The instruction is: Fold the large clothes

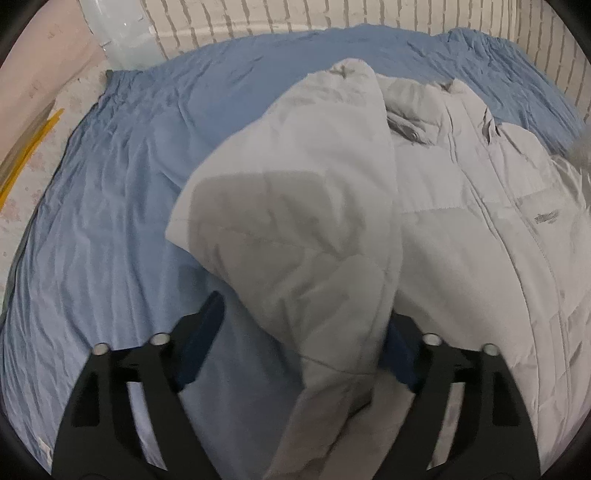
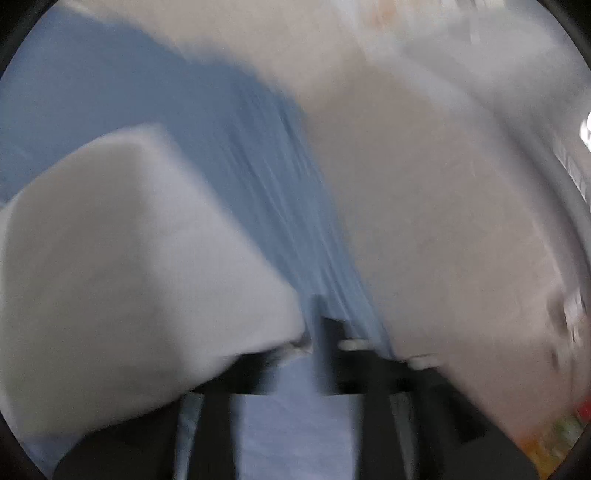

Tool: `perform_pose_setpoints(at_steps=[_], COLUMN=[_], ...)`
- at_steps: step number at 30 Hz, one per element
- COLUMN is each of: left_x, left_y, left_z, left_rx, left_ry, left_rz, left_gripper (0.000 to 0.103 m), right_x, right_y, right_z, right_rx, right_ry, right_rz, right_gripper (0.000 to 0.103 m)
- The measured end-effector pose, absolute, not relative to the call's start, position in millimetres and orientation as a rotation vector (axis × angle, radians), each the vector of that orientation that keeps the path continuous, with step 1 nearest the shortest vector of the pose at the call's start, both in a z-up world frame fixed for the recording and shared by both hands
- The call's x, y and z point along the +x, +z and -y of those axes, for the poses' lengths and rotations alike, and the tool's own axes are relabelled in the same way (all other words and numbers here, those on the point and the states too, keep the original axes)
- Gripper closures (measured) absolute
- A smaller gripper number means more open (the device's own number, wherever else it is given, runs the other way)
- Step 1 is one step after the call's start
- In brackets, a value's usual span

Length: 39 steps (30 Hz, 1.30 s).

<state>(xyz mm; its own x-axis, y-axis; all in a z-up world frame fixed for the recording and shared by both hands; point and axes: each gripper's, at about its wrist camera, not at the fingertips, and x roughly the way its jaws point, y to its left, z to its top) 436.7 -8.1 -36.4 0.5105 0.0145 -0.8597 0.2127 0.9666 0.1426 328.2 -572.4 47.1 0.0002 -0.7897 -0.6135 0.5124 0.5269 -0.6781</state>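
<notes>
A large pale grey padded jacket (image 1: 461, 206) lies on a blue sheet (image 1: 122, 206). One sleeve (image 1: 303, 206) is folded across the jacket's left side. My left gripper (image 1: 306, 325) hangs over the sleeve's near end with its jaws wide apart; the sleeve runs between the blue fingers (image 1: 203, 332) without being pinched. The right wrist view is badly blurred. There my right gripper (image 2: 310, 332) is shut on an edge of the jacket (image 2: 129, 280), which bulges at the left.
A white brick wall (image 1: 332, 14) runs behind the sheet. A pale floor (image 1: 33, 155) with a yellow strip (image 1: 29, 155) lies left of it. In the right wrist view, pinkish floor (image 2: 443, 221) fills the right side beyond the sheet (image 2: 258, 166).
</notes>
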Motion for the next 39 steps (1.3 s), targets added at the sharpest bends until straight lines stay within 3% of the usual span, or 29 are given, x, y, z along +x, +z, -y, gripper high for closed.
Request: perform_pose_setpoints(at_steps=[5,6,12,14,15,18,23,26,29,32,34,39], left_x=[440,439,460,472,475,468,433,423,412,410,409,424], left_y=[-30,-28,-23,-31,-36,-39,-40,-57,-53,-36,-23,-10], left_z=[23,25,58,64,64,43,-26,-75,-82,-73,-65,-37], left_rx=[0.218,0.221,0.314,0.354,0.376,0.392,0.429,0.349,0.332,0.324,0.328,0.283], left_ry=[-0.15,-0.154,-0.147,-0.135,-0.112,-0.094,-0.038,-0.08,-0.142,-0.11,-0.068,-0.111], left_rz=[-1.005,-1.0,-0.967,-0.994,-1.019,-1.007,-1.027,-1.127,-1.093,-1.055,-1.002,-0.97], left_gripper=[0.015,0.014,0.013,0.049,0.077,0.091,0.093,0.09,0.082,0.065,0.013,0.009], right_x=[280,276,299,304,309,319,330,342,344,347,342,340], right_y=[53,50,21,14,11,-3,-10,-9,-13,-11,-11,-22], right_z=[550,542,448,419,409,375,327,309,300,291,280,273], right_rx=[-0.176,-0.134,-0.1,-0.095,-0.095,-0.112,-0.121,-0.135,-0.152,-0.147,-0.153,-0.17], right_ry=[-0.941,-0.892,-0.647,-0.571,-0.541,-0.447,-0.305,-0.266,-0.245,-0.217,-0.209,-0.207], right_rz=[-1.119,-1.11,-1.081,-1.06,-1.055,-1.04,-1.016,-1.035,-1.061,-1.067,-1.065,-1.074], right_gripper=[0.032,0.028,0.023,0.021,0.02,0.02,0.02,0.02,0.02,0.02,0.019,0.017])
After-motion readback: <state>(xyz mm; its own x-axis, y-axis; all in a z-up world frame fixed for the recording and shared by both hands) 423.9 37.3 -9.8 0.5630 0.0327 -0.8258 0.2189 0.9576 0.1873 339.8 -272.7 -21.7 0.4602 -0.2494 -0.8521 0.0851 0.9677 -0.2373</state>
